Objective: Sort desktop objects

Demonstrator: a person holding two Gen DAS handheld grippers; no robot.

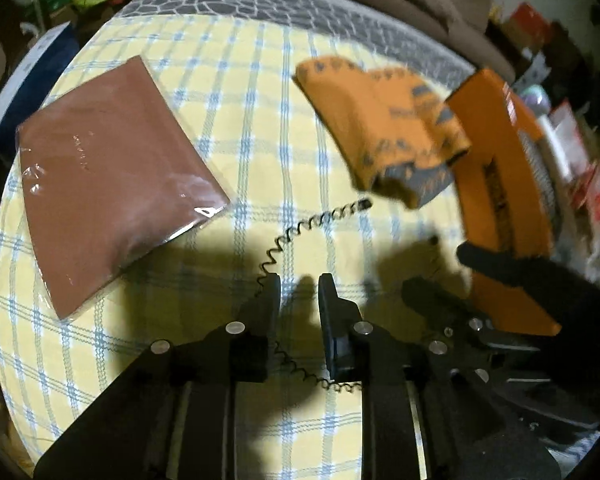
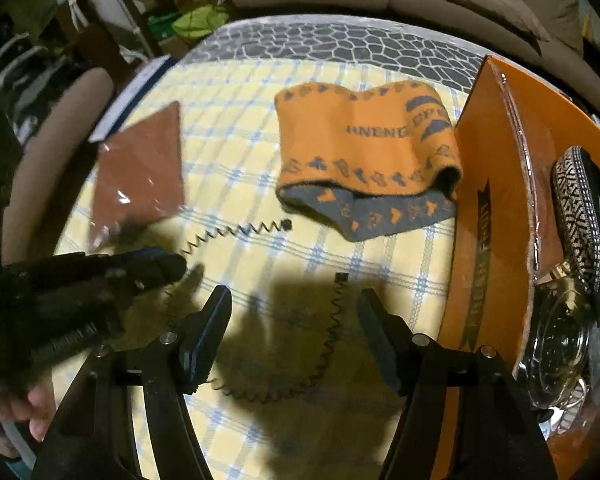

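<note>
A black coiled cord (image 1: 320,216) lies on the yellow checked tablecloth (image 1: 236,92) and runs back under my left gripper (image 1: 299,284), whose jaws stand a small gap apart, empty, just above the cord. In the right wrist view the cord (image 2: 328,344) curves between the fingers of my open, empty right gripper (image 2: 294,300). A folded orange and grey knitted cloth (image 2: 364,156) lies beyond, also in the left wrist view (image 1: 384,128). A brown wrapped notebook (image 1: 112,176) lies at the left, also in the right wrist view (image 2: 144,176).
An orange box (image 2: 496,216) stands at the right, holding a patterned pouch (image 2: 576,216) and a clear glass dish (image 2: 556,344); the box also shows in the left wrist view (image 1: 500,184). A sofa and clutter surround the table.
</note>
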